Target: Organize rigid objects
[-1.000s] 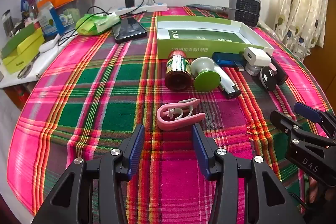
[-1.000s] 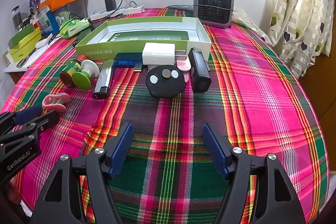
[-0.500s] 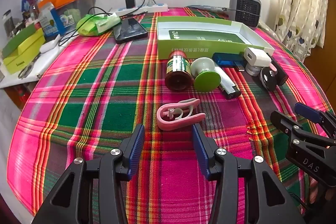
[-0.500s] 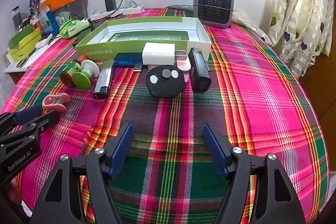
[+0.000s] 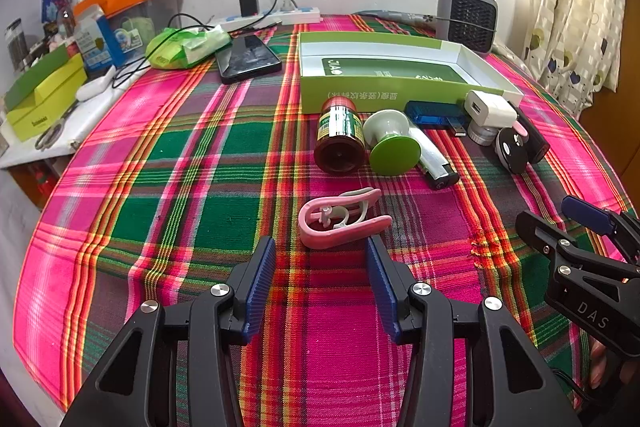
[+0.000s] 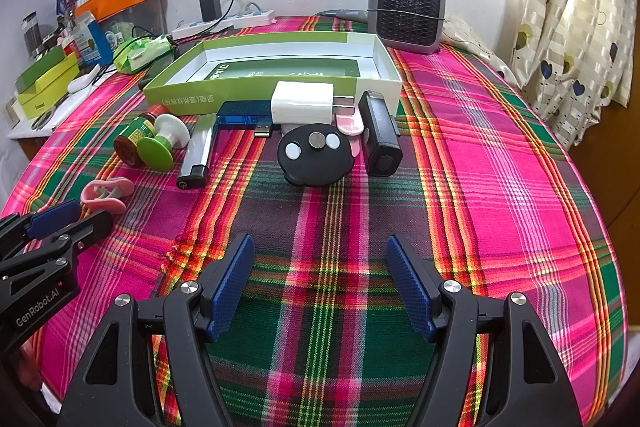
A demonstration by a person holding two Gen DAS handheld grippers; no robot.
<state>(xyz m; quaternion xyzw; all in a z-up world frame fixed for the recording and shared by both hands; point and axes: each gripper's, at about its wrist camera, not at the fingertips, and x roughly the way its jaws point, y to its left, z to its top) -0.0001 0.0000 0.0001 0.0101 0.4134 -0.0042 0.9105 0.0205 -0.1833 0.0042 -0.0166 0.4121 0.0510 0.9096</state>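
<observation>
The pink clip (image 5: 340, 221) lies on the desk (image 5: 180, 187) just beyond the left claw (image 5: 320, 259), long axis running left to right. Both claws gape empty; the right claw (image 6: 320, 267) hovers farther off.

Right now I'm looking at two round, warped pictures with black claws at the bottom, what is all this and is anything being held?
The claws are two hand-held grippers, one in each of a person's hands, each carrying a wide-angle camera looking along its fingers. One picture is from the left gripper, the other from the right gripper. Both are open and hold nothing.

They hover over a pink and green plaid tablecloth. On it lie a pink plastic clip just ahead of the left gripper, a brown bottle on its side, a white charger cube, a round black disc, and an open green and white cardboard box behind them.
</observation>
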